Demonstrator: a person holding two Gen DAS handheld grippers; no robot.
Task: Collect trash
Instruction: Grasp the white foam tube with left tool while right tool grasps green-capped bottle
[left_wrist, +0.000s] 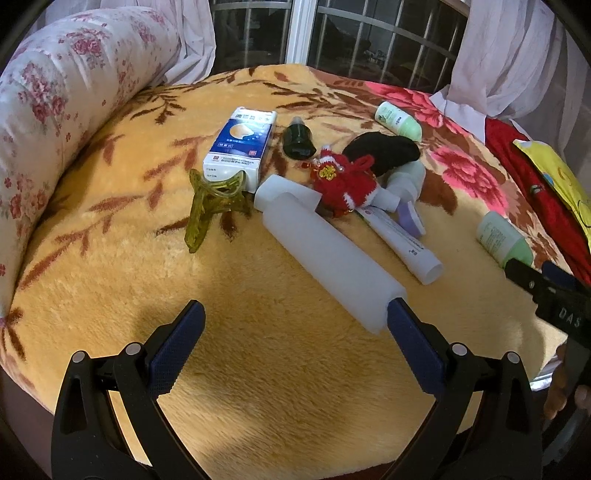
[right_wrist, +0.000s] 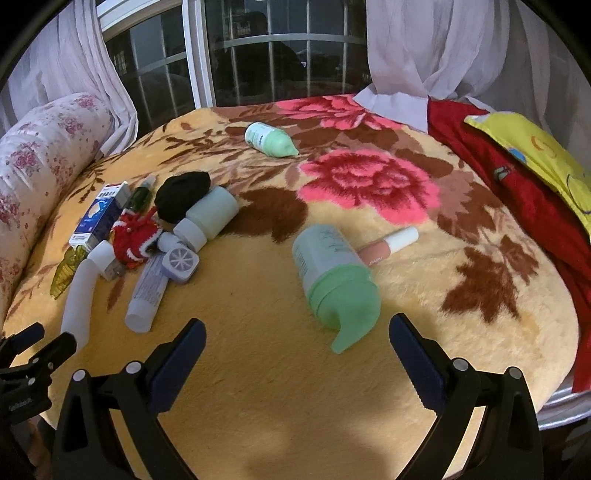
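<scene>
Items lie scattered on a floral blanket (left_wrist: 258, 350). My left gripper (left_wrist: 295, 317) is open and empty above the blanket; its right pad sits against the near end of a long white tube (left_wrist: 328, 254). Behind lie a blue-white box (left_wrist: 240, 144), a green hair claw (left_wrist: 210, 206), a dark bottle (left_wrist: 299, 138), a red knitted charm (left_wrist: 343, 181), a white toothpaste tube (left_wrist: 402, 240) and a black cloth (left_wrist: 384, 149). My right gripper (right_wrist: 297, 332) is open and empty, just short of a green pump bottle (right_wrist: 336, 280). A pink lip gloss (right_wrist: 388, 245) lies behind it.
A floral bolster (left_wrist: 55, 110) lines the left side. A red cloth (right_wrist: 517, 192) and a yellow pillow (right_wrist: 535, 151) lie at the right. A second green bottle (right_wrist: 269, 139) lies near the window (right_wrist: 258, 48). A pale jar (right_wrist: 210, 218) and a purple case (right_wrist: 181, 262) sit in the pile.
</scene>
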